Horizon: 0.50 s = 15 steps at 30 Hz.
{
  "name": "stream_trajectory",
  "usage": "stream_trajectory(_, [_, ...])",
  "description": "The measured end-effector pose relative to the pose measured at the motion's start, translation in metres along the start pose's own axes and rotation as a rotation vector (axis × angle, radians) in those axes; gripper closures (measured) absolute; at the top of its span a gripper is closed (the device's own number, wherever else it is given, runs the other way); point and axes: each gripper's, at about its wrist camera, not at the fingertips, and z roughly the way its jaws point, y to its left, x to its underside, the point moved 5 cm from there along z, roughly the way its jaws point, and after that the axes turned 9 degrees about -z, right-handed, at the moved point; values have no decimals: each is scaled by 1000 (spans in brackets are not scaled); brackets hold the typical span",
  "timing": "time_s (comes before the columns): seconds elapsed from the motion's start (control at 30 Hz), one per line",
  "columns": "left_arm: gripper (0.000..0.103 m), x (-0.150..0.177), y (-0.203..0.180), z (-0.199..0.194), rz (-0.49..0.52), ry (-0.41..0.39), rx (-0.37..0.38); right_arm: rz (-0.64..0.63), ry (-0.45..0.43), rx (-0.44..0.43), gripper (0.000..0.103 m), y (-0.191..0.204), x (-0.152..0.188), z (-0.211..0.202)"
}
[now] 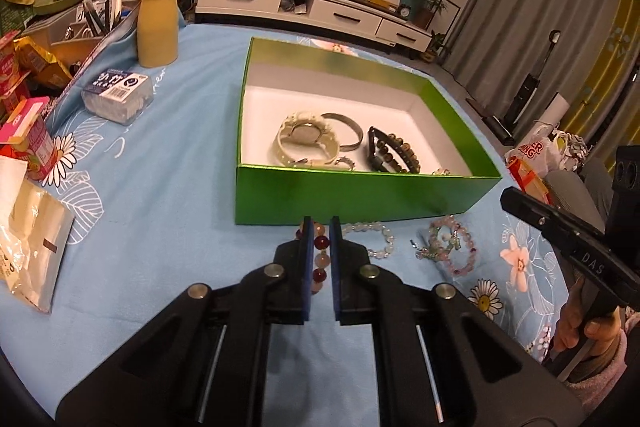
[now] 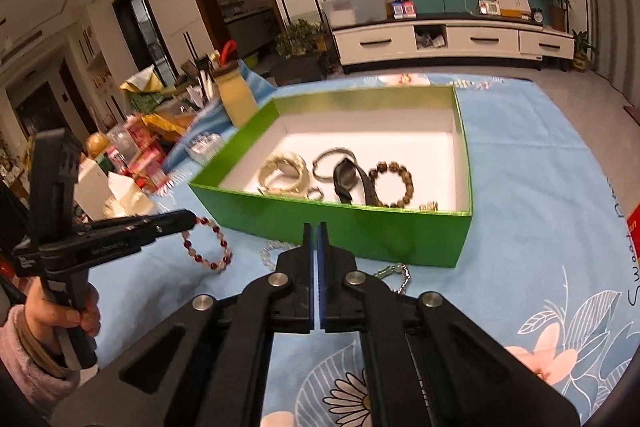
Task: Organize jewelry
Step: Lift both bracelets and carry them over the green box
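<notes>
My left gripper (image 1: 322, 223) is shut on a bracelet of red and pink beads (image 1: 321, 251), held just above the blue cloth in front of the green box (image 1: 360, 187). In the right wrist view this red bracelet (image 2: 208, 247) hangs from the left gripper (image 2: 191, 217). My right gripper (image 2: 316, 227) is shut with nothing visible between its pads, close to the box (image 2: 320, 223). Inside lie a cream watch (image 1: 304, 143), a metal bangle (image 1: 348, 131), a black watch (image 2: 348, 179) and a brown bead bracelet (image 2: 390, 185). A clear bead bracelet (image 1: 374, 239) and a pink-green bracelet (image 1: 452, 247) lie on the cloth.
A yellow bottle (image 1: 158, 23), a clear plastic box (image 1: 118, 97), snack packs (image 1: 28, 143) and a paper bag (image 1: 28, 239) crowd the table's left side. A hand in a pink sleeve (image 2: 68, 319) holds the left gripper. A TV cabinet (image 1: 312, 7) stands beyond the table.
</notes>
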Motion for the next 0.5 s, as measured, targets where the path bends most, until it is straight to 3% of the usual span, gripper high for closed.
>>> stream_trajectory(0.1, [96,-1,-2,-3,-2,-1,10,-8,4,6,102,1,-4,-1])
stream_trajectory(0.23, [96,1,-4,-5,2,2,10,16,78,3,101,-5,7,8])
stream_trajectory(0.4, [96,8,-3,-5,0,16,11,96,174,69,80,-31,38,20])
stream_trajectory(0.5, [96,11,-2,-3,-2,24,12,148,232,101,74,-48,58,27])
